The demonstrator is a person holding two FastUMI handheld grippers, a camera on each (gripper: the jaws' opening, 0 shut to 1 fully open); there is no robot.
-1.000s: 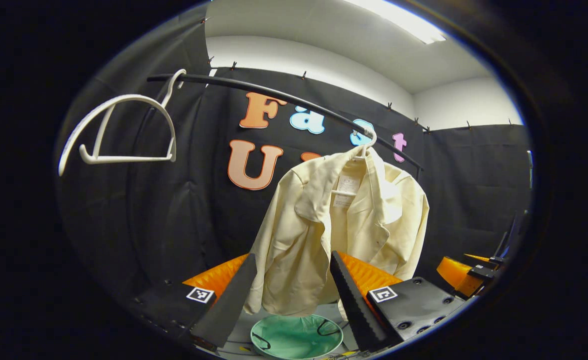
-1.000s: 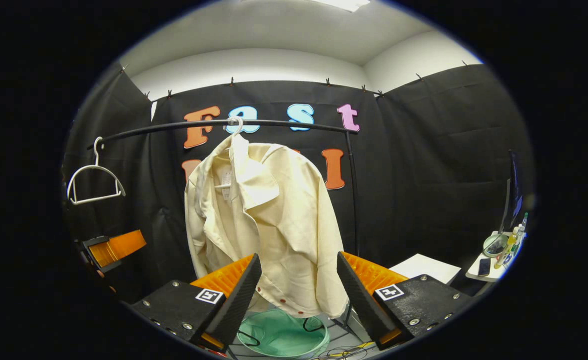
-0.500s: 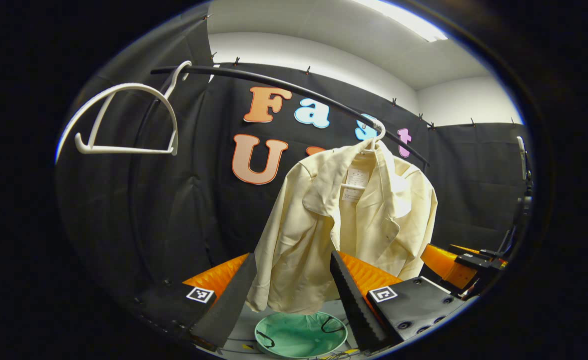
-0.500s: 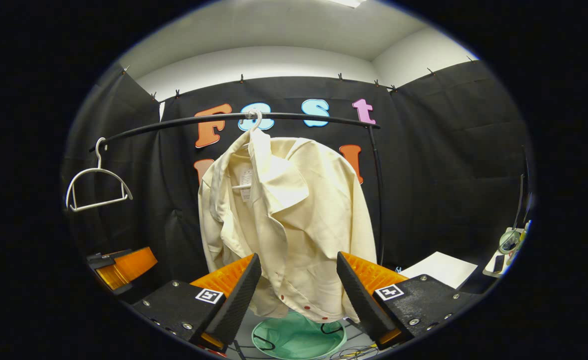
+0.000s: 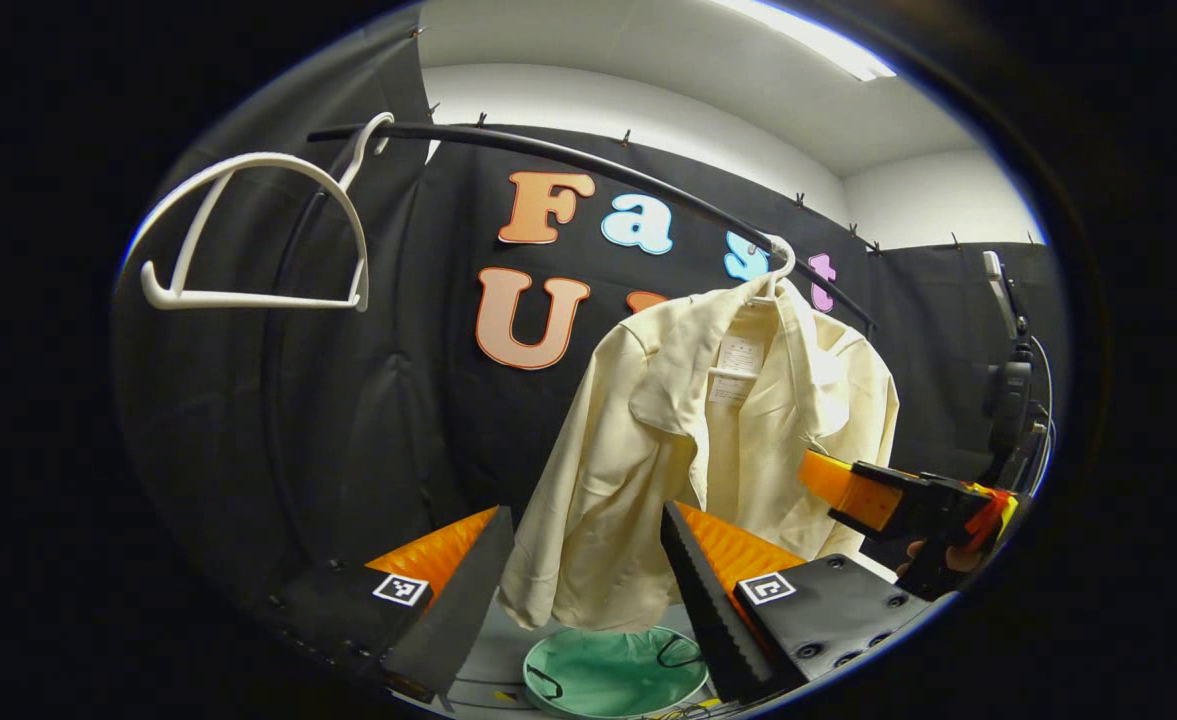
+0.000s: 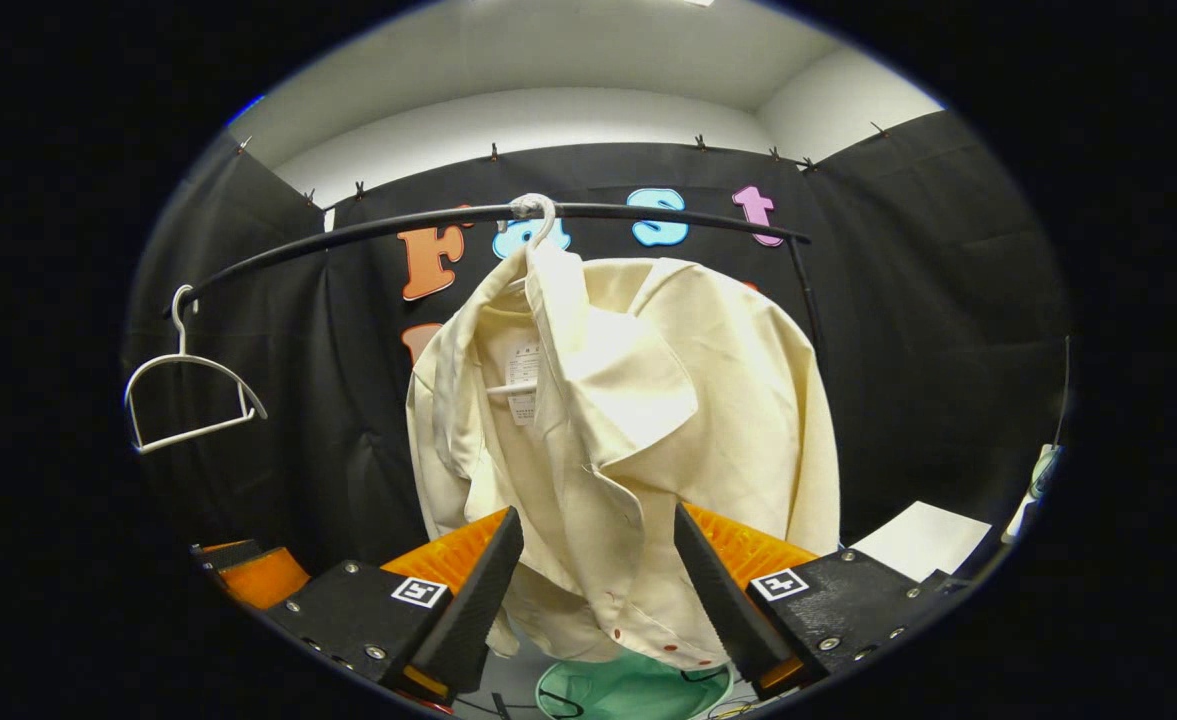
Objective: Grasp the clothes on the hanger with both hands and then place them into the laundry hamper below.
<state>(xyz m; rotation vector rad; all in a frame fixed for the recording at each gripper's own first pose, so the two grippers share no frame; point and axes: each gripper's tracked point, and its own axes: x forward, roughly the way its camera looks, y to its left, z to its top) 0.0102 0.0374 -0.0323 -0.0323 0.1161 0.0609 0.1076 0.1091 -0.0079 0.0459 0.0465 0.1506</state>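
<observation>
Your L gripper [image 5: 580, 590] & R gripper [image 6: 596, 590]: both jaws wide, nothing held. Jacket [image 6: 628, 440] hangs long axis vertical on hanger [image 6: 533, 215], open front toward you, hamper [image 5: 616, 672] below.

hamper [image 6: 638, 692] half behind jacket [image 6: 638, 420] hem, cut off below

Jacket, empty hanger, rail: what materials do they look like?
Jacket: cream woven cloth, matte; it drapes and creases softly. Empty hanger: probably moulded plastic, white, smooth, thick rounded bar. Rail: black tube with slight sheen, likely painted metal, though the pictures leave it open.
</observation>
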